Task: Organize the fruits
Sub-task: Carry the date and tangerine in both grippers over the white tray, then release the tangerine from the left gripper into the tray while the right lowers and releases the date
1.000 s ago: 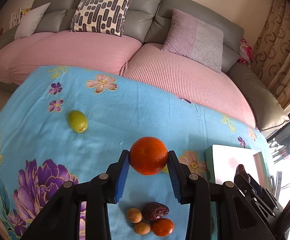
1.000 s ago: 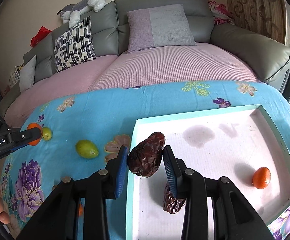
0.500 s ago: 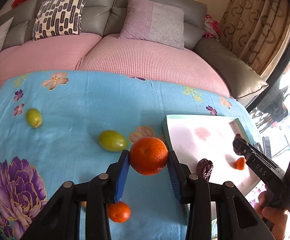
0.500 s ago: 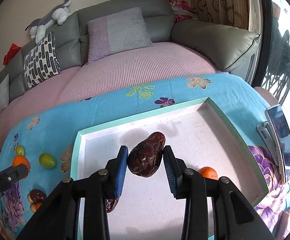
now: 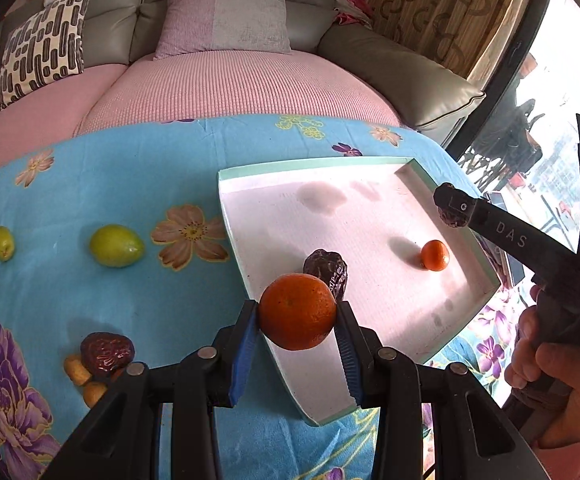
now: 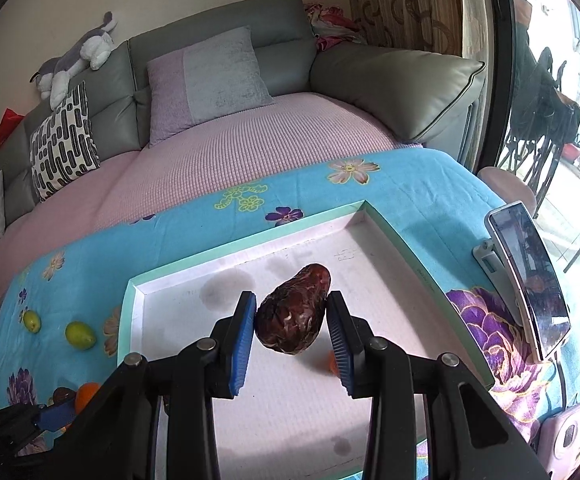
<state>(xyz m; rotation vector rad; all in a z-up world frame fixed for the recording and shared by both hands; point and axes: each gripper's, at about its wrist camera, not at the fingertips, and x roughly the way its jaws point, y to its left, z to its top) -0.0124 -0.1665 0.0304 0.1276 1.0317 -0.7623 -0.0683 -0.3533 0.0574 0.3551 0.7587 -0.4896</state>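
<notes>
Both grippers have swung over from the loose fruit to the tray point(image 5: 413, 168) in the last second, so this looks like the drop-off part of the sorting. The left gripper point(image 5: 297, 320) is clamped on an orange point(image 5: 297, 311) and now hangs over the tray's near-left edge; a second ago it was out over the open blue cloth point(image 5: 150, 168) with only the pile below it. The right gripper point(image 6: 291, 320) is squeezed on a big date point(image 6: 293, 312) and has moved from the tray's left rim to well over the white floor, toward the far right corner.

Already lying in the tray: one date point(image 5: 326, 268) near the left edge and a small orange point(image 5: 435, 255) toward the right edge. Neither has budged.

Still out on the cloth: two green fruits point(image 5: 116, 245) near the left side, and the little heap at the near-left corner with another date point(image 5: 107, 352) and a couple of small tan round ones point(image 5: 77, 368).

So I'd guess two fruits are about to join the two inside, if both get let go cleanly. The orange will want to roll, so I'd set it down low. After that there's the green pair and the heap left, so maybe halfway-ish.
</notes>
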